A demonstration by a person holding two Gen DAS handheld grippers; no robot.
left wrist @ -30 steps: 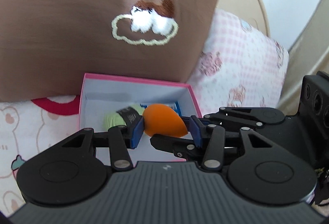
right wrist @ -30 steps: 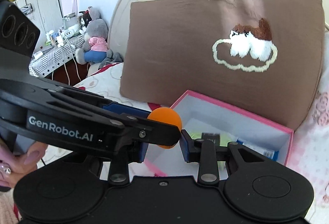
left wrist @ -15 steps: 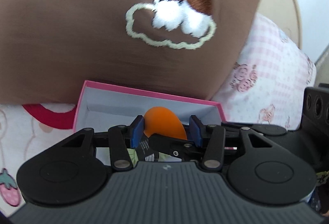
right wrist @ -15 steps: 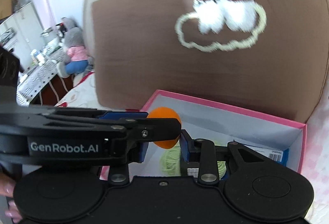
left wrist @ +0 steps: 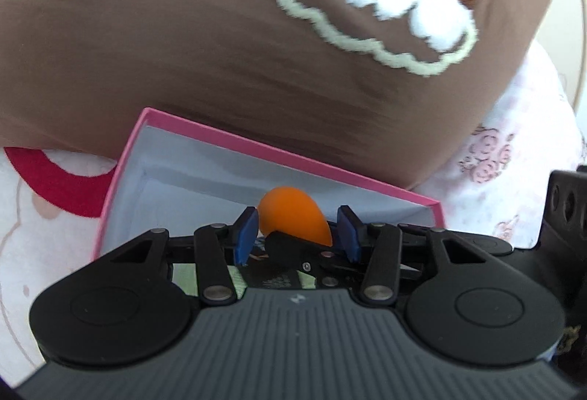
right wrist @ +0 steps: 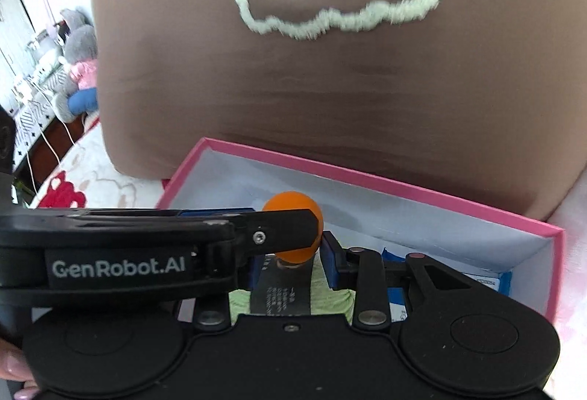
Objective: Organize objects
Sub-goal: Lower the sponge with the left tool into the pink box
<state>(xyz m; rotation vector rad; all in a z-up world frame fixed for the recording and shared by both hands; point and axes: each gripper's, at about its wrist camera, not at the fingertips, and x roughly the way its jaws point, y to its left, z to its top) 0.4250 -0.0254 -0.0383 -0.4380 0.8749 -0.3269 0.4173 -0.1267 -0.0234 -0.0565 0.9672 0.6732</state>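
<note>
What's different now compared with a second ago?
Both hand-held grippers, left and right, have moved forward and down over the pink box, carrying the orange sponge along; the brown pillow now fills more of each view. Unchanged: the sponge still sits between the fingers, nothing released, and the green item stays in the box.

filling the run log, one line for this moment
left tool holds orange sponge | over pink box | right tool at sponge, grip unclear
</note>
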